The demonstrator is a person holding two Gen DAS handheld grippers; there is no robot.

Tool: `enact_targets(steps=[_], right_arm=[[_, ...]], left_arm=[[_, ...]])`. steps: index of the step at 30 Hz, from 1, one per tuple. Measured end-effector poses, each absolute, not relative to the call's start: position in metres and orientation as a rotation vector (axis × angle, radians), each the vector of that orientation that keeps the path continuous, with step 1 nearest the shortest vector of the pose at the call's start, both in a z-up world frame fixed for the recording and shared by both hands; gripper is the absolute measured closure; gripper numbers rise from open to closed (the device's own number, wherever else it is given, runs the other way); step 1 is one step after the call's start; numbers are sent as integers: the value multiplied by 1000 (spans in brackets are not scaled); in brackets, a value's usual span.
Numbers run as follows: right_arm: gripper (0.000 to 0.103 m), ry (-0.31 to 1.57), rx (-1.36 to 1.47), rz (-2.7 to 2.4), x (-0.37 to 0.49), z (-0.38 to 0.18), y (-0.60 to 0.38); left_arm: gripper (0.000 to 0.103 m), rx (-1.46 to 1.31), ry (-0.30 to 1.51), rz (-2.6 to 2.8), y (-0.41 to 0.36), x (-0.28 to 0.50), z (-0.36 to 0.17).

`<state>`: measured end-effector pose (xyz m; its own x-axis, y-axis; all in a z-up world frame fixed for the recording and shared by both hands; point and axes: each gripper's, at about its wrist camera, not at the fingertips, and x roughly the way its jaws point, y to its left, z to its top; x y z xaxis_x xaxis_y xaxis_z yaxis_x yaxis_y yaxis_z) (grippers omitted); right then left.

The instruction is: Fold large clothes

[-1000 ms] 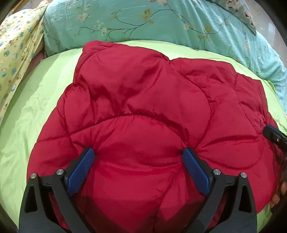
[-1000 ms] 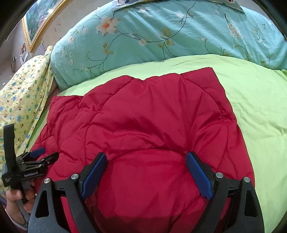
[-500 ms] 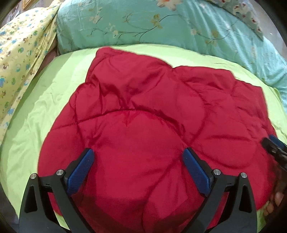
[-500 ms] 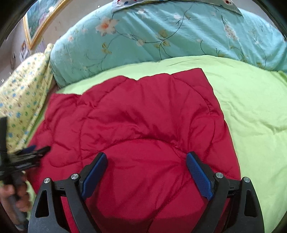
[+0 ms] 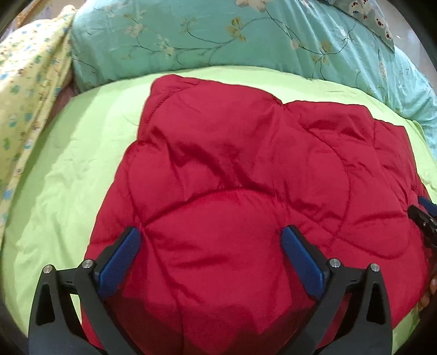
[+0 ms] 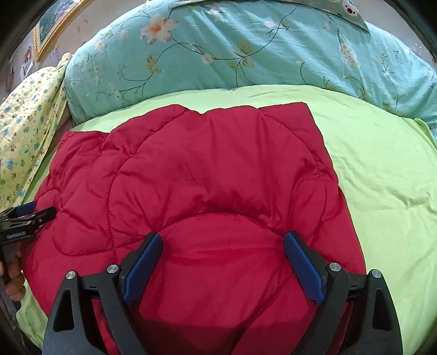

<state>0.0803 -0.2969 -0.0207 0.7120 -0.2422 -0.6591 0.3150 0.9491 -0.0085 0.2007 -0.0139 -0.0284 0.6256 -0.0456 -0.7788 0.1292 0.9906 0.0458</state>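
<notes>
A red quilted padded garment (image 5: pixel 245 174) lies folded into a rough rectangle on the lime green bedcover (image 5: pixel 68 169); it also shows in the right wrist view (image 6: pixel 213 169). My left gripper (image 5: pixel 210 243) is open, its blue-padded fingers spread over the garment's near left part. My right gripper (image 6: pixel 222 247) is open over the garment's near right part. Each gripper shows at the edge of the other's view: the right one (image 5: pixel 423 215) and the left one (image 6: pixel 27 215). Neither holds cloth.
A teal floral duvet (image 6: pixel 245 49) is piled along the far side of the bed. A yellow patterned sheet (image 5: pixel 24 90) hangs at the left. The green bedcover (image 6: pixel 382 174) spreads right of the garment. A framed picture (image 6: pixel 52 21) is on the wall.
Both grippers have drawn back from the garment, so more green bedcover shows around it. The garment lies still. Both grippers stay open.
</notes>
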Motion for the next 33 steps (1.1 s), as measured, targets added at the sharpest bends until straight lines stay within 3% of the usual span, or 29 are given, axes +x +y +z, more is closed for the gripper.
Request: enact_targets(steps=[13,33], right_arm=[[11,722,-24,-356,88,20,-249],[5,826,90,-376,140,-16,-308]], left_arm=[[0,120,865,-134,-12,207,-34],[0,129,832,-130,-14,204,-36]])
